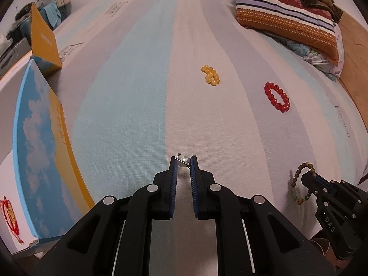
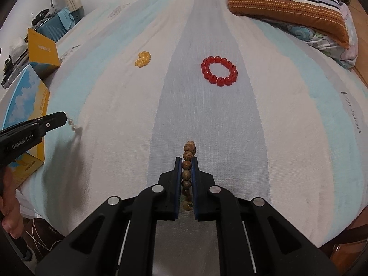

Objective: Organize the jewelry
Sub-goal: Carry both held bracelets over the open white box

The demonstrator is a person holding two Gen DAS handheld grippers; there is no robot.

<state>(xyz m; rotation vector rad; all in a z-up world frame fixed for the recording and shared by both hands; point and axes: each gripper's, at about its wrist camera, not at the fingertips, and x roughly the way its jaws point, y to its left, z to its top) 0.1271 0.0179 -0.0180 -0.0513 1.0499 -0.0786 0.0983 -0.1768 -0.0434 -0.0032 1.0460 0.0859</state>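
Left gripper (image 1: 183, 161) nearly closed on a pearl piece (image 1: 182, 160), right gripper (image 2: 186, 163) pinching the wooden bead bracelet (image 2: 187, 163), both above the striped bedsheet (image 2: 128, 105); judged light, limp, slippery strands, best gripped across beads; open box (image 1: 9, 149) at left holds a red bracelet (image 1: 8, 216).

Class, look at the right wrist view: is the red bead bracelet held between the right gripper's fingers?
No: the red bead bracelet lies on the bed, while the right gripper grips a brown wooden bead bracelet.

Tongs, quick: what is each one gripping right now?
Left tongs: closed on white pearl jewelry piece.
Right tongs: closed on brown wooden bead bracelet.
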